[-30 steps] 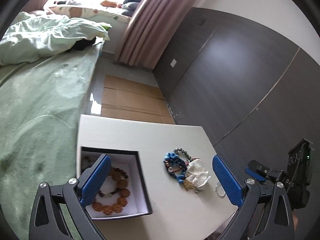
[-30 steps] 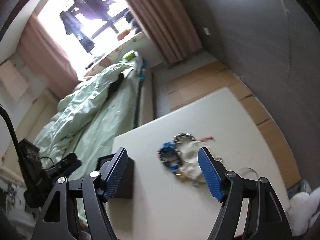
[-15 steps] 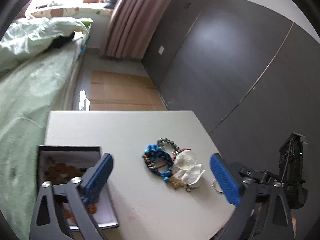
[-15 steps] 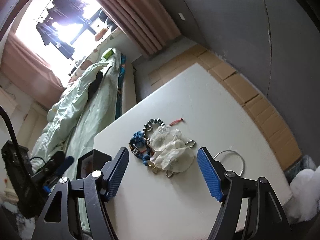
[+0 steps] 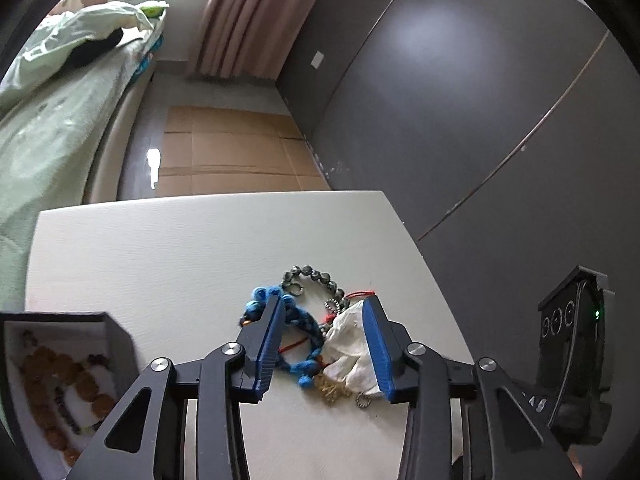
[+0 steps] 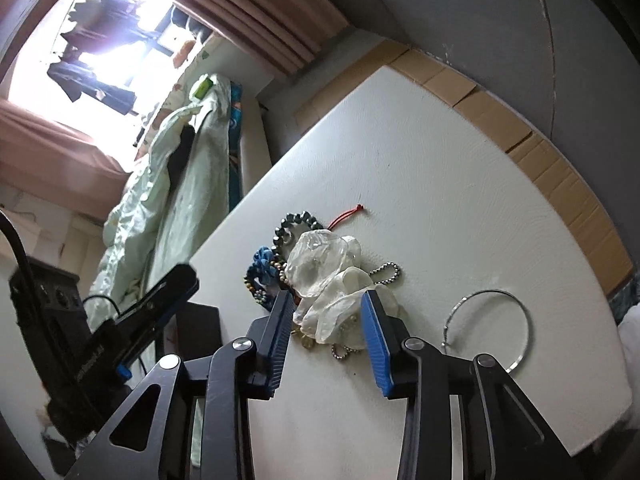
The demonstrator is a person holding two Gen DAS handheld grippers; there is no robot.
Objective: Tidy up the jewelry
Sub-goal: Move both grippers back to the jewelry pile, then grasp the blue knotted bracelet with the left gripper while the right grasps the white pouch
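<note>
Jewelry pile point(image 5: 320, 332) is sitting on the white worktop point(image 5: 168, 256), kinda toward its right side in my left camera, and both sets of tongs are angled down at it.

Left tongs point(image 5: 324, 344): the jaws are closing right now. The blue braided bracelet point(image 5: 298, 320) and the crumpled clear plastic bags point(image 5: 352, 344) sit in the gap between the blue pads, but I can't see the pads actually pressing on anything. At about 12 o'clock from the pile's middle there's a dark bead bracelet point(image 5: 316, 278), and a thin red cord point(image 5: 358, 294) pokes out at roughly 1 o'clock. A gold chain point(image 5: 330, 388) lies at 6 o'clock, close to the camera.

Right tongs point(image 6: 326, 340): also closing, with the plastic bags point(image 6: 332, 276) between the pads from this angle. Looks like no contact to me, just framing the stuff. A thin silver bangle point(image 6: 490, 322) lies on its own at about 3 o'clock from the pile, apart from everything else. A little ball chain point(image 6: 386, 270) peeks out beside the bags.

Over at 9 o'clock from the pile in the left camera is the open black box point(image 5: 116, 332) with a white lining, and there's a string of brown beads point(image 5: 60, 376) lying inside it. Box and pile are well apart.
</note>
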